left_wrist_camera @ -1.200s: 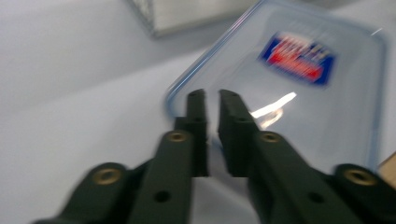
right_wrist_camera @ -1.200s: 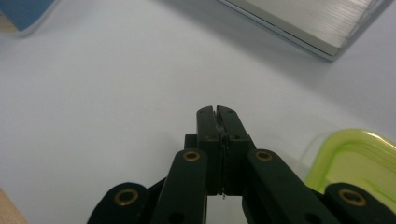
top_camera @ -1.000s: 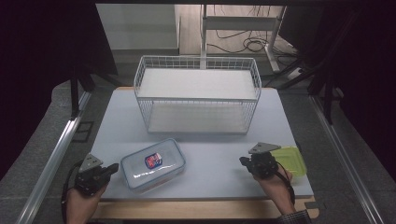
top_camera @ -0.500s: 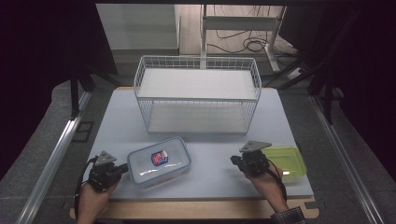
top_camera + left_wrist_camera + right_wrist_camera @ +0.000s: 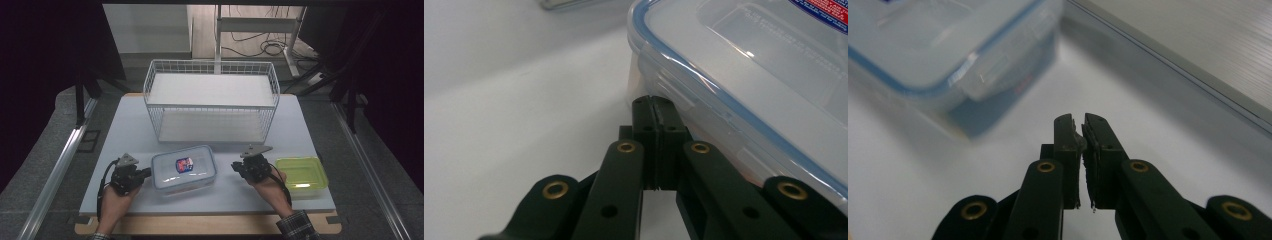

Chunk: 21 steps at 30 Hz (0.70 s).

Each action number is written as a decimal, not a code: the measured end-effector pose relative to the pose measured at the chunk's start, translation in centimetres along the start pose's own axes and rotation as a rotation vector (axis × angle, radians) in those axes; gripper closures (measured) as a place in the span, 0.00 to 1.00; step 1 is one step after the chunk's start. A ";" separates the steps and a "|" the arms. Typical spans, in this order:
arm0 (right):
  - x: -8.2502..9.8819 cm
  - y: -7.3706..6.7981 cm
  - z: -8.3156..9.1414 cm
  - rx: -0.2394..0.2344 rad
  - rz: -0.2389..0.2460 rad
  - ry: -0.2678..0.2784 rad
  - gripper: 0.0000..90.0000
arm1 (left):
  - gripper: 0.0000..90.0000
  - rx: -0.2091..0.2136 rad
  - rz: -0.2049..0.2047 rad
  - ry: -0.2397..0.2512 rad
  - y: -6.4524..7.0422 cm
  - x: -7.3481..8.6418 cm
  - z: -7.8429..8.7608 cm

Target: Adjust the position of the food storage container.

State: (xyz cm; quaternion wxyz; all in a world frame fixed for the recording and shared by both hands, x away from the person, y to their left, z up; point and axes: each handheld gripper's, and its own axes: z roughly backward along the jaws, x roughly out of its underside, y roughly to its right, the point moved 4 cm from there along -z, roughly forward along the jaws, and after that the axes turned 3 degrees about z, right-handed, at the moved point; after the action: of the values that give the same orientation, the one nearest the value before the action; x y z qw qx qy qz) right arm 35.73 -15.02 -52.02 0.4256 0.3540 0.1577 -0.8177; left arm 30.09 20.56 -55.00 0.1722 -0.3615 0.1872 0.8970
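Here the box (image 5: 183, 167) sits near-centre on the table (image 5: 125, 120), between both grippers; left gripper (image 5: 145, 173) closed and empty, touching its left side; right gripper (image 5: 235, 165) closed, just apart; uneven pushing could skew it.

A white wire basket (image 5: 211, 100) stands at the far side of the grey desk (image 5: 125, 130). Cables (image 5: 270, 48) lie on the floor beyond it.
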 end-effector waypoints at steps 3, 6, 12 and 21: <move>-0.5 -0.1 -0.8 -0.015 -0.009 0.000 0.93 | 1.00 0.039 -0.014 -0.005 0.8 -0.5 -0.8; -0.8 -0.2 -1.3 -0.022 -0.010 -0.005 0.93 | 1.00 0.054 -0.041 -0.011 1.8 -1.2 -1.7; 0.2 0.2 -0.5 0.012 -0.023 -0.062 0.96 | 1.00 0.094 -0.059 -0.020 3.1 -2.0 -2.8; 2.0 0.6 1.7 0.053 -0.021 -0.093 0.93 | 1.00 0.151 -0.084 -0.034 5.0 -2.3 -3.6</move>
State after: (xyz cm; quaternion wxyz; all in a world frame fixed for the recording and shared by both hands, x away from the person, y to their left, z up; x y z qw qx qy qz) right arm 34.68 -17.45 -52.20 0.4143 0.3249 0.1199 -0.8416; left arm 31.56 14.13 -54.74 0.2393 -0.3399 0.2359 0.8784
